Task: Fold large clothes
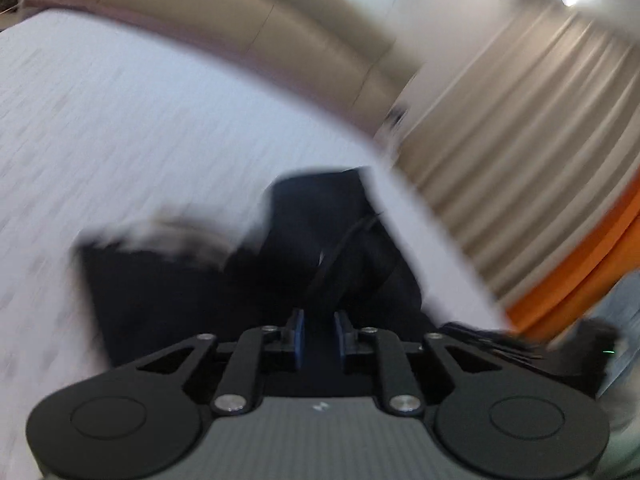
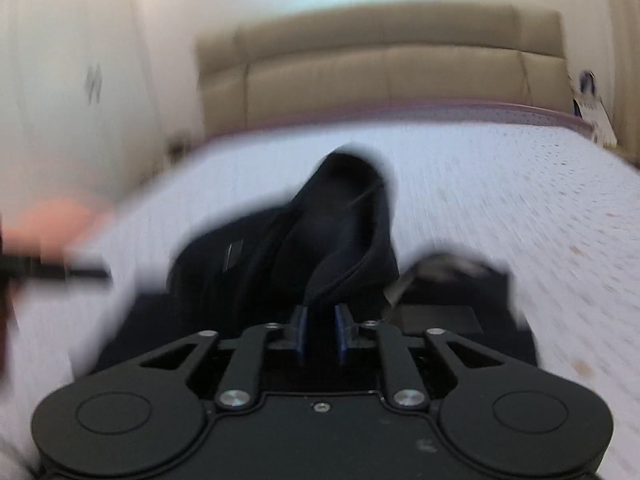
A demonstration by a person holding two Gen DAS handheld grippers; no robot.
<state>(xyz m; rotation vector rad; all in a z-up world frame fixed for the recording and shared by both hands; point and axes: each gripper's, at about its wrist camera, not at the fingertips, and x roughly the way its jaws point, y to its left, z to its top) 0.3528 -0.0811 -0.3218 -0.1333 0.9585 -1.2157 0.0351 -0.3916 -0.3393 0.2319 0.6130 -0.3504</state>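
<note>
A dark navy hooded garment (image 1: 312,240) lies bunched on the white bed (image 1: 120,120), close to the bed's right edge. My left gripper (image 1: 320,314) is right at its near edge, its blue pads a narrow gap apart with dark cloth showing in the gap. In the right wrist view the hood (image 2: 340,220) stands up in a heap, and its hem runs down to my right gripper (image 2: 320,310), whose pads are also slightly apart. Blur hides whether either pair of pads presses the cloth. A blurred hand (image 2: 52,224) holds a dark tool at the left.
A beige padded headboard (image 2: 380,60) closes the far end of the bed (image 2: 500,184). Pleated beige curtains (image 1: 520,140) and an orange band (image 1: 580,264) lie beyond the bed's right edge. A pale wall or wardrobe (image 2: 80,80) stands to the left.
</note>
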